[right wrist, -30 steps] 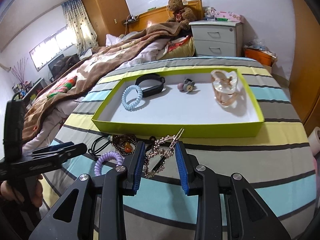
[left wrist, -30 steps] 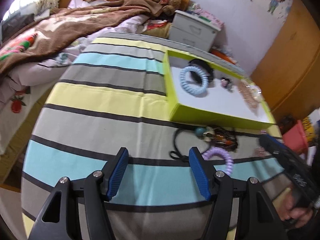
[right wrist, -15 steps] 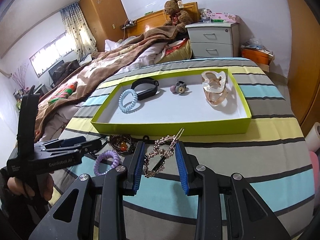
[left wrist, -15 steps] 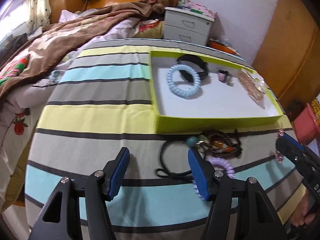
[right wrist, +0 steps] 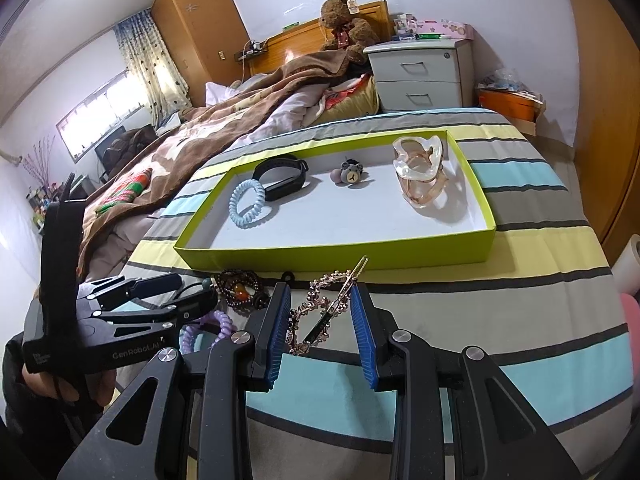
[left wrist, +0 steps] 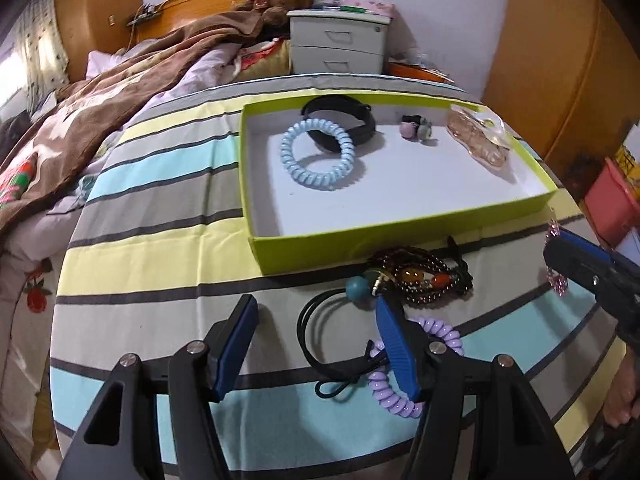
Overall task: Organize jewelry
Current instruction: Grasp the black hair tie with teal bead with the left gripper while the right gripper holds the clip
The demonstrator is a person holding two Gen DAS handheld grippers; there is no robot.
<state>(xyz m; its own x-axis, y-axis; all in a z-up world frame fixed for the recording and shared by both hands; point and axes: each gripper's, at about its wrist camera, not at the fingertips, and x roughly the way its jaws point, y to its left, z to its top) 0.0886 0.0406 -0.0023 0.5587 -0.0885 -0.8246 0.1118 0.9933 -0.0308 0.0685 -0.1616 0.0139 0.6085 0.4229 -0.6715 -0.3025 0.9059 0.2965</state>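
The right hand-held gripper grips a rhinestone hair clip between its blue pads, above the striped bedspread, with the clip's tip pointing toward the tray. The left hand-held gripper hangs open with nothing between its pads, over a black hair tie with a teal bead. Its right pad covers part of a purple coil tie lying on the bedspread. Just beyond these lies a dark beaded bracelet with amber stones, beside the near wall of the green tray. Inside the tray, a blue coil tie sits at the left, overlapping a black band behind it. A small bear clip is near the middle, and a clear claw clip lies at the right end. Behind the tray are a brown blanket, a nightstand and a teddy bear.
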